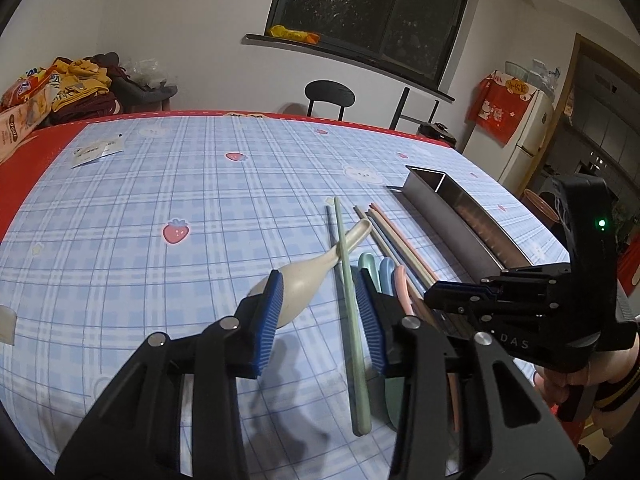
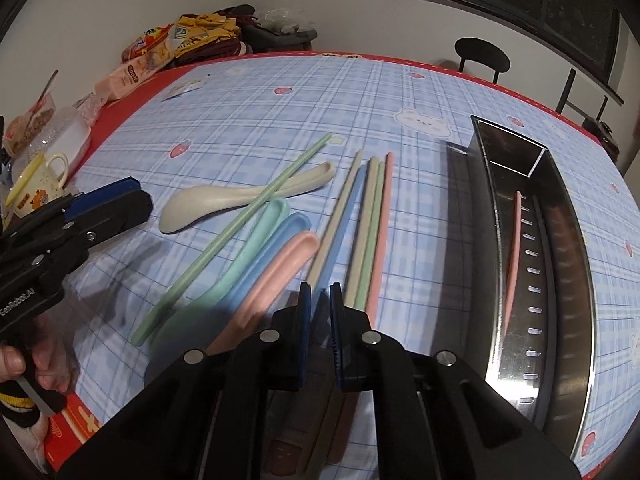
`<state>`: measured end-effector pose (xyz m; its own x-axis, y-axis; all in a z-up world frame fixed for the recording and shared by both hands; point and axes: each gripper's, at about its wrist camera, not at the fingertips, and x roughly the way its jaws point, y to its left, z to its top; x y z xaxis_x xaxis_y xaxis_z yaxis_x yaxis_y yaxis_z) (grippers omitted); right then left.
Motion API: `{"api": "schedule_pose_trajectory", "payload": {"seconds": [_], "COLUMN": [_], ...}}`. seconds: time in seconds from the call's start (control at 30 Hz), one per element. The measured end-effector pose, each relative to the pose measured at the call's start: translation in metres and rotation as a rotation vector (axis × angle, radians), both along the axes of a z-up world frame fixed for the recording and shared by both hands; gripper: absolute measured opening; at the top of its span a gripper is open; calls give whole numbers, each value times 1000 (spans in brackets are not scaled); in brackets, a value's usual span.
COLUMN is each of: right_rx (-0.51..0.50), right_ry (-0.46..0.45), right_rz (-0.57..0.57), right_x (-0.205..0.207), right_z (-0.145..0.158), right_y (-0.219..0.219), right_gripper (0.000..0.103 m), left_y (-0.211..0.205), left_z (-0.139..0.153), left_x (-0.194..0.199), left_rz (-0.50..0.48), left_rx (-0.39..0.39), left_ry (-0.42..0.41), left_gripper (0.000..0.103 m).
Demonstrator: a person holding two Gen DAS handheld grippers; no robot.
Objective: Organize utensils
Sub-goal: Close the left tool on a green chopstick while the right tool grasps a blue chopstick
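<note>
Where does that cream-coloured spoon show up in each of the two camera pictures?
Left wrist view: the cream spoon lies at centre, its bowl beside the left pad, under the crossing green chopstick.
Right wrist view: the cream spoon lies left of centre.
Shared landmark: the metal utensil box, at the right in both.

My left wrist view looks forward and down along its own fingers, close over the checked tablecloth (image 1: 160, 184), toward the far wall and dark window (image 1: 376, 12). Just ahead of its jaws lie the cream spoon (image 1: 304, 276) and a green chopstick (image 1: 352, 300); off to the jaws' right stands the right gripper (image 1: 430, 294), side-on. My right wrist view tilts down more steeply, also close, with the metal tray (image 2: 560, 240) to its jaws' right and the left gripper (image 2: 132, 196) to their left. Both views share the cloth, spoon (image 2: 208, 204), chopstick (image 2: 240, 220), tray (image 1: 472, 236) and window sill.
</note>
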<state>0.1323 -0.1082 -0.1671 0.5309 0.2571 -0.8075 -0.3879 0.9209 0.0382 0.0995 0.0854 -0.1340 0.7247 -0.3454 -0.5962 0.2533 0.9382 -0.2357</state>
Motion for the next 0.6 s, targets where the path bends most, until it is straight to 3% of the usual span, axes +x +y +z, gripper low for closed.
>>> {"api": "schedule_pose_trajectory", "payload": {"seconds": [0.6], "right_rx": [-38], "right_ry": [-7], "right_rz": [-22], "right_x": [6], "right_z": [-2], "right_y": [3], "right_gripper": [10], "left_y": [-1], "left_z": [-2], "left_x": [1], "left_rz": [-6], "left_rx": [-7], "left_ry": [13], "left_gripper": [39]}}
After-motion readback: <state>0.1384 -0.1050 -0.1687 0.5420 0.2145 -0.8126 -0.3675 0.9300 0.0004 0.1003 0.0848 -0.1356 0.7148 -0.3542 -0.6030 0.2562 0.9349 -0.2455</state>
